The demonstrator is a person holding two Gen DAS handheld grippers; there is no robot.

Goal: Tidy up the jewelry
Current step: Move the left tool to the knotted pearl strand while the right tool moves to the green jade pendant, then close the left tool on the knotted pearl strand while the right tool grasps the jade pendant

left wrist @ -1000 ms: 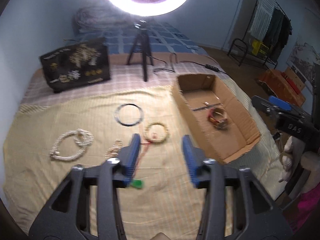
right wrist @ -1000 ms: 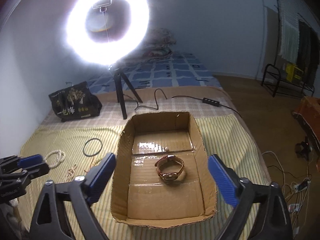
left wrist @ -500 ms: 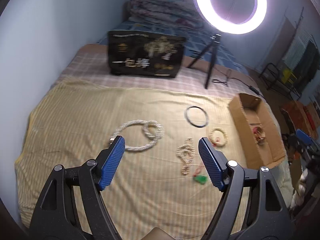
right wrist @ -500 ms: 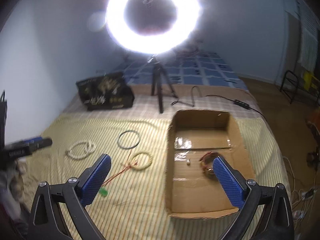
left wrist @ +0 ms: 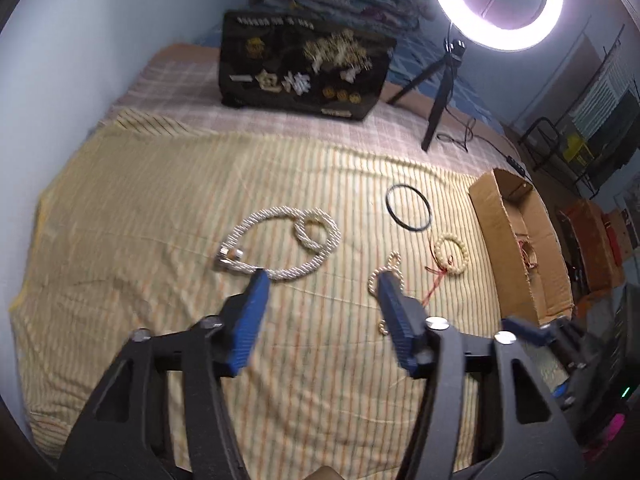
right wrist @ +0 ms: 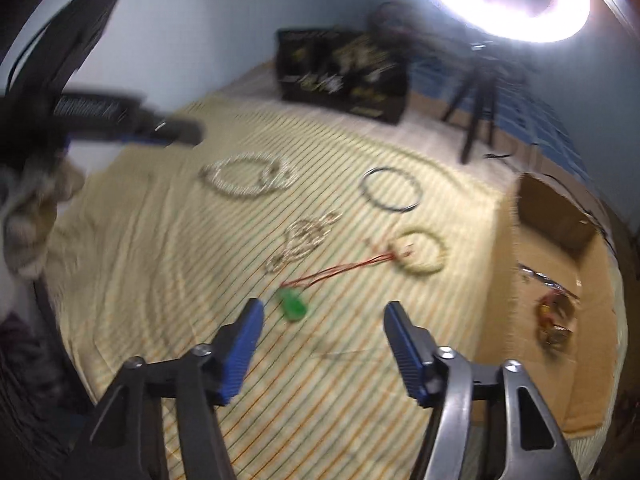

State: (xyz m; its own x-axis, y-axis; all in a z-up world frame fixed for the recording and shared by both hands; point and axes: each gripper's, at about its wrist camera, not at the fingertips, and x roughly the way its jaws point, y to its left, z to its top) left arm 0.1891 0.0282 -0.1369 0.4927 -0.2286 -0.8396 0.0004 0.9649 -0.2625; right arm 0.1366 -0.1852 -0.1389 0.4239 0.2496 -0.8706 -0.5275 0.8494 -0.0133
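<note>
On the yellow striped cloth lie a thick white rope necklace (left wrist: 280, 240), a thin black ring (left wrist: 408, 208), a cream bead bracelet with red cord (left wrist: 451, 253) and a small pearl chain (left wrist: 384, 276). My left gripper (left wrist: 322, 280) is open and empty, just short of the rope necklace and the pearl chain. My right gripper (right wrist: 322, 308) is open and empty, above a green tag (right wrist: 294, 304) on the red cord. The blurred right wrist view also shows the rope necklace (right wrist: 248, 176), black ring (right wrist: 390, 194), bead bracelet (right wrist: 420, 256) and pearl chain (right wrist: 304, 240).
A cardboard box (left wrist: 516, 236) with a watch inside (right wrist: 554, 318) stands at the right of the cloth. A black bag (left wrist: 304, 64) and a ring light on a tripod (left wrist: 494, 4) stand at the back. The left gripper (right wrist: 100, 112) shows at the left of the right wrist view.
My left gripper has narrowed and moved down toward the rope necklace and pearl chain. My right gripper has swung left from the box toward the green tag and bracelet.
</note>
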